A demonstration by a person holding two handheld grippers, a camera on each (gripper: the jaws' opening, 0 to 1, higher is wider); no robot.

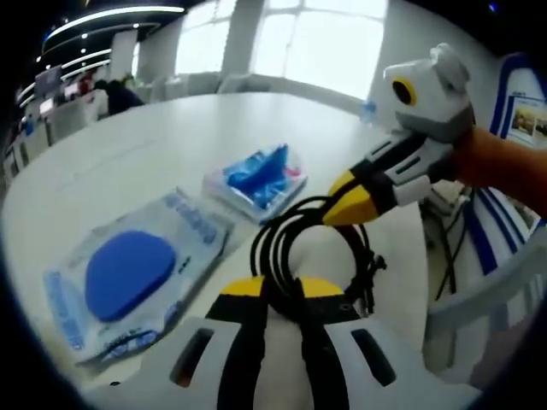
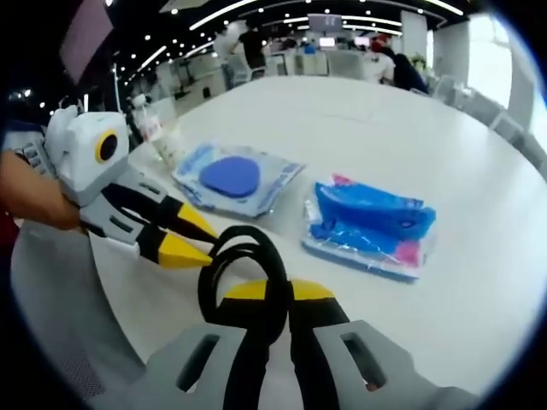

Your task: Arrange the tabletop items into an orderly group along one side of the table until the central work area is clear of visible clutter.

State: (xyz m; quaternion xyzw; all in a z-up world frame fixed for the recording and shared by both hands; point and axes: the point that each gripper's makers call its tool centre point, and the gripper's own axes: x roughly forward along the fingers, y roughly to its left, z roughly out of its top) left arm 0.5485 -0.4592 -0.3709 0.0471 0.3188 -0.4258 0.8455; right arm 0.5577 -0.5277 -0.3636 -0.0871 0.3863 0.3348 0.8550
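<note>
left gripper view has the left gripper point(image 1: 282, 295) rising from the bottom, its yellow-tipped jaws pressed together on a coiled black cable point(image 1: 295, 243) that loops up over the white round table point(image 1: 128, 145). the right gripper point(image 1: 338, 209) comes in from the right, held by a hand in an orange sleeve point(image 1: 504, 166), and its yellow tips meet at the upper right of the coil; they look drawn together, though whether they pinch the cable there is hard to tell. beyond the coil, toward the middle of the table, lies a clear packet with bright blue contents point(image 1: 256, 179), and nearer the table's edge, beside the left gripper, a flat clear pouch with a round blue pad point(image 1: 128, 273) inside.

right gripper view has the right gripper point(image 2: 278, 299) with its jaws closed on the same black cable point(image 2: 248, 256), the loop standing up in front of them near the table's edge. the left gripper point(image 2: 201, 239) enters from the left, tips close together just beside the loop. on the table point(image 2: 342, 120) past the cable sit the pouch with the blue pad point(image 2: 235, 179) and, well apart to its right, the blue packet point(image 2: 372, 226) with a touch of pink at one end. desks and ceiling lights fill the blurred room behind.
</note>
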